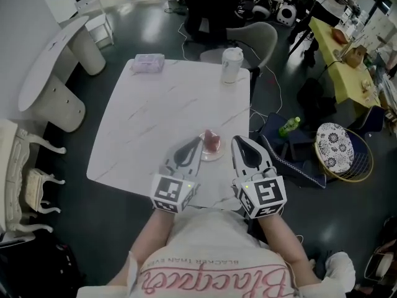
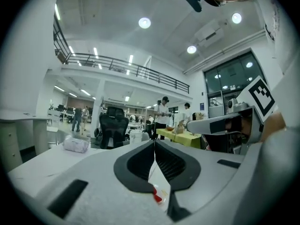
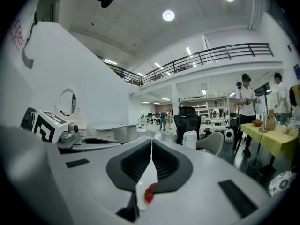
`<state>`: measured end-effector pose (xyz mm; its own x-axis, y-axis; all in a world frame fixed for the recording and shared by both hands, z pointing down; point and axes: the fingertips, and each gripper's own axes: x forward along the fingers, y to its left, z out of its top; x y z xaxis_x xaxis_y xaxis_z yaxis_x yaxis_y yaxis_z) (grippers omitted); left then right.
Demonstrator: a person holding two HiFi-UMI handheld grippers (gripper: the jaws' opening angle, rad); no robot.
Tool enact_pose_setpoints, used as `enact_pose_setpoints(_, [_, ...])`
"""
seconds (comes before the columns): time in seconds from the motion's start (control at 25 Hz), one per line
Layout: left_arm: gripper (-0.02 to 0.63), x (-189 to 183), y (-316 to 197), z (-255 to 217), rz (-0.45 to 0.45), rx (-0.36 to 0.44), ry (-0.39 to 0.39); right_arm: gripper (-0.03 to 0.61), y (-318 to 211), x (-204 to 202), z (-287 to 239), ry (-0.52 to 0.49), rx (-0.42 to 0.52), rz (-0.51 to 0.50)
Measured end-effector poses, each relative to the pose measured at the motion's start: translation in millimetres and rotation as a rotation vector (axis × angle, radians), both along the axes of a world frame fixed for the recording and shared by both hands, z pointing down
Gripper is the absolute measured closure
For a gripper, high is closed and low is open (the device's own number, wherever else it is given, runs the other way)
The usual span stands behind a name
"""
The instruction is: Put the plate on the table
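A small clear plate [image 1: 214, 155] with a pink-red piece of food [image 1: 212, 141] rests on the white marble table [image 1: 155, 123] near its front edge. My left gripper [image 1: 199, 141] lies on the table just left of the plate, jaws shut, its tip at the plate's rim. My right gripper [image 1: 236, 140] lies just right of the plate, jaws shut, slightly apart from it. In the left gripper view the closed jaws [image 2: 154, 143] leave a slit showing the plate [image 2: 158, 182] below. In the right gripper view the closed jaws [image 3: 151, 142] show the plate [image 3: 147, 178] the same way.
A lidded white cup [image 1: 232, 64] and a tissue pack [image 1: 148, 63] stand at the table's far edge. A grey chair [image 1: 260, 39] stands behind the table. On the floor to the right are a dark bag [image 1: 291, 160], a green bottle [image 1: 289, 126] and a basket [image 1: 340, 151].
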<state>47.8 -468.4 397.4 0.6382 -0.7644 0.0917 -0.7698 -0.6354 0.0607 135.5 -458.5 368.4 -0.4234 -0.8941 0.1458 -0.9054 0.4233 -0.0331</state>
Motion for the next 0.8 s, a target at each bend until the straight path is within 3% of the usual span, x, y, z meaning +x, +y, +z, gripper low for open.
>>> enact_pose_setpoints(0.36, [0.607,12,8,-12,0.004,0.076,-0.068,0.571,15,-2,-3,-0.06,0.059,0.005])
enact_pose_setpoints(0.8, [0.607,13,19,-12,0.017,0.086,-0.069,0.572,30,-13,-5,-0.068,0.085,-0.024])
